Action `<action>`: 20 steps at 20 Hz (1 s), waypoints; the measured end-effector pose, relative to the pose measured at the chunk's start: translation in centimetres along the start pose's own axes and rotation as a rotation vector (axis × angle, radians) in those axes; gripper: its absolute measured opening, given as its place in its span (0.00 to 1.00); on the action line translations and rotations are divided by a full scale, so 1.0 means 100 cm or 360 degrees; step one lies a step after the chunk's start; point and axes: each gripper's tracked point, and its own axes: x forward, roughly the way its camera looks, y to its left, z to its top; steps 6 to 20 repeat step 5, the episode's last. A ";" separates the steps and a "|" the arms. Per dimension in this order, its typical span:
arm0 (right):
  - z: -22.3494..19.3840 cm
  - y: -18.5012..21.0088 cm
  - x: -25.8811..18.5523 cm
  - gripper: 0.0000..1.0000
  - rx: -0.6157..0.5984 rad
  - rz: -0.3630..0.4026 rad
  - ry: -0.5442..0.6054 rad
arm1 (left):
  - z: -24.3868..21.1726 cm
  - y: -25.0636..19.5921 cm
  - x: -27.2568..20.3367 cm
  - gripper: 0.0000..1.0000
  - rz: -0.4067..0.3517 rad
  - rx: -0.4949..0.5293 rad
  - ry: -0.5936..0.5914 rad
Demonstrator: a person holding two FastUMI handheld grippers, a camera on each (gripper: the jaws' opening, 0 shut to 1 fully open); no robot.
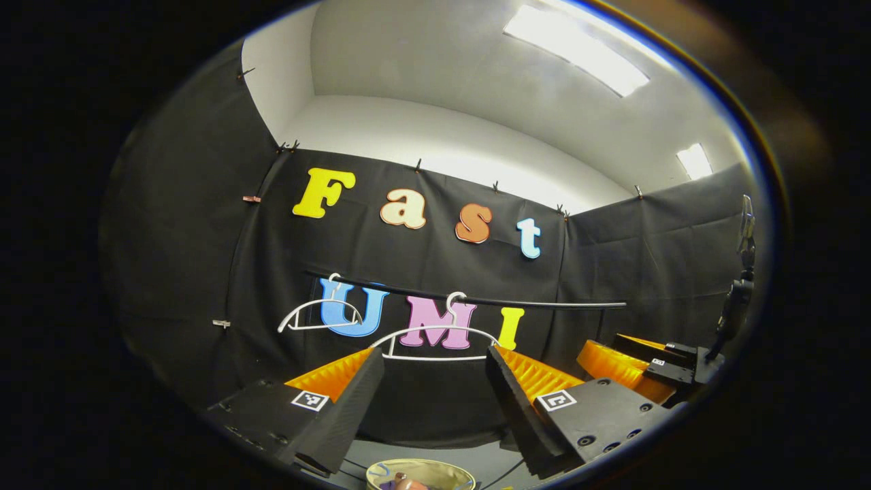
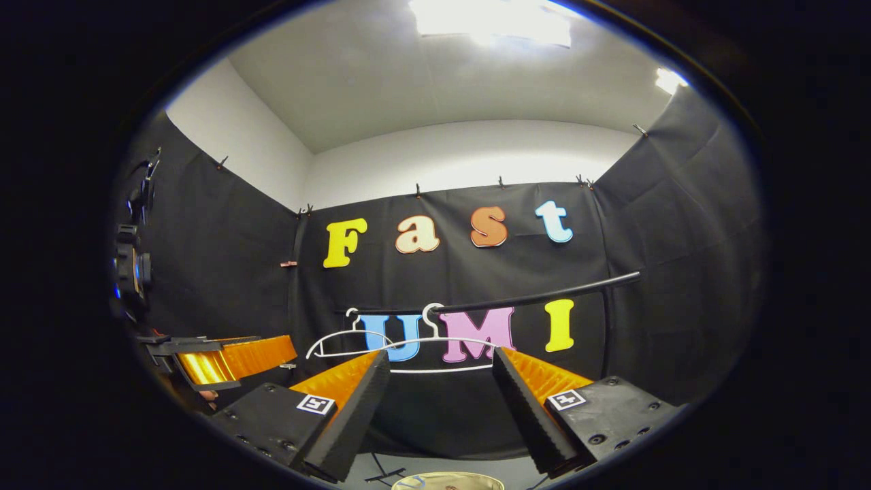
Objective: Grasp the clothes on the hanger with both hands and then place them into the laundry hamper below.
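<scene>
The left gripper is seen spread wide with nothing between its fingers; square coded tags are carried on both fingers, no readable writing. Below it, the hamper rim is seen, a bit of clothing inside. Ahead, two bare white hangers hang on the black rail. The right gripper is likewise held wide and empty, with open room between it and the hangers.

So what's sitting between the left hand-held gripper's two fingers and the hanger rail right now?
In the left gripper view, a bare white hanger hangs from the rail just beyond the open left hand-held gripper; nothing else lies between, and no clothes hang on it.
</scene>
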 end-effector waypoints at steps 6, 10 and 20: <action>-0.005 -0.006 0.000 0.97 0.0020 0.0016 0.0022 | -0.001 -0.008 0.003 0.95 0.0011 -0.0010 0.0006; -0.005 -0.006 0.000 0.97 0.0020 0.0016 0.0022 | -0.001 -0.008 0.003 0.95 0.0011 -0.0010 0.0006; -0.005 -0.006 0.000 0.97 0.0020 0.0016 0.0022 | -0.001 -0.008 0.003 0.95 0.0011 -0.0010 0.0006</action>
